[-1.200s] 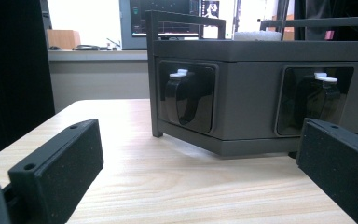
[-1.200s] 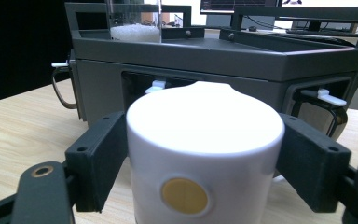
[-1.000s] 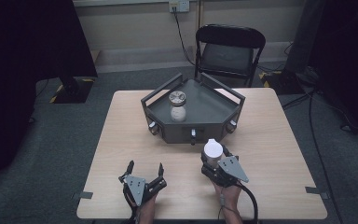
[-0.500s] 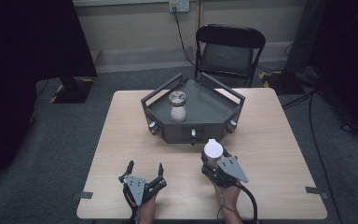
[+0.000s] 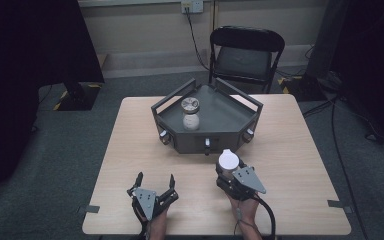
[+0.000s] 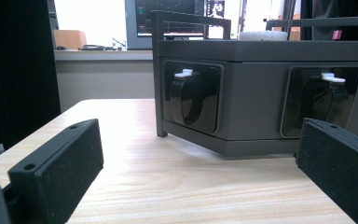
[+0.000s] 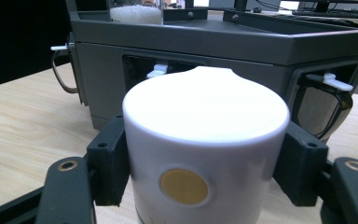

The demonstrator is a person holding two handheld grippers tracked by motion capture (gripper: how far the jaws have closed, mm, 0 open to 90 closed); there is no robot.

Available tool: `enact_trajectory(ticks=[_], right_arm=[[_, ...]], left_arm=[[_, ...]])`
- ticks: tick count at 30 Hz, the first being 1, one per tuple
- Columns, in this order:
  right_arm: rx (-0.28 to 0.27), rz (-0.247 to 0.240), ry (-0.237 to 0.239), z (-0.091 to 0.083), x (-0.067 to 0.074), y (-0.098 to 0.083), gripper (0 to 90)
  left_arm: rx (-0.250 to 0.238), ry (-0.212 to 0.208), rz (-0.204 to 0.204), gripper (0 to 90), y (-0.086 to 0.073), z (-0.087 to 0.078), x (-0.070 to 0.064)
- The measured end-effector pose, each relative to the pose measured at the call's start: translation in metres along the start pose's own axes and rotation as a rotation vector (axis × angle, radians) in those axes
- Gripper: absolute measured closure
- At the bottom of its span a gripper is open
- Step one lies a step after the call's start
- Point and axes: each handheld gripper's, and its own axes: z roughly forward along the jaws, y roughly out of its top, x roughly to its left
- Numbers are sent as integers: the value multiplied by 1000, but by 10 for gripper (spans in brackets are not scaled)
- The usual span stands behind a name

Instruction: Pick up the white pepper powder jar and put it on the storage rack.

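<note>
In the high view, the right tongs stand near the front edge of the worktop, jaws closed on a white cylinder that sits upright between them. They have just been closing on it. Just beyond the right tongs lies a dark grey tray with raised rails and knobs along its front wall; inside it stands a small jar with a pale lower half, well apart from both tongs. The left tongs rest beside the right ones, jaws spread wide with nothing between them. A black chair stands past the far edge of the worktop.

In the left gripper view, the left tongs stay wide apart over bare wood, and the tray's front wall, with two recessed knobs, rises ahead of them without touching.

In the right gripper view, the white cylinder is pressed on both sides by the pads of the right tongs. A round yellow spot marks its near face. The tray stands close behind it.
</note>
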Motion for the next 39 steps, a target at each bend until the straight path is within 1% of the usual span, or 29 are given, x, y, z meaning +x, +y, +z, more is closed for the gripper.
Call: enact_trajectory(ticks=[5, 9, 13, 16, 21, 28, 35, 39], right_arm=[[12, -1, 10, 0, -1, 4, 303], [13, -27, 16, 0, 1, 4, 303], [16, -29, 28, -1, 1, 7, 303], [17, -16, 45, -1, -2, 11, 304], [10, -28, 65, -2, -1, 16, 303], [12, -35, 82, 1, -1, 23, 304], [-4, -17, 100, 1, -6, 34, 304], [-16, -14, 107, -2, -8, 44, 304]], left_arm=[[0, 0, 0, 2, 0, 0, 0], [1, 0, 0, 1, 0, 0, 0], [1, 0, 0, 0, 0, 0, 0], [1, -5, 0, 0, 0, 0, 1], [0, -2, 0, 0, 0, 0, 0], [1, -2, 0, 2, 0, 0, 0], [1, -2, 0, 1, 0, 0, 0], [1, -2, 0, 2, 0, 0, 0]])
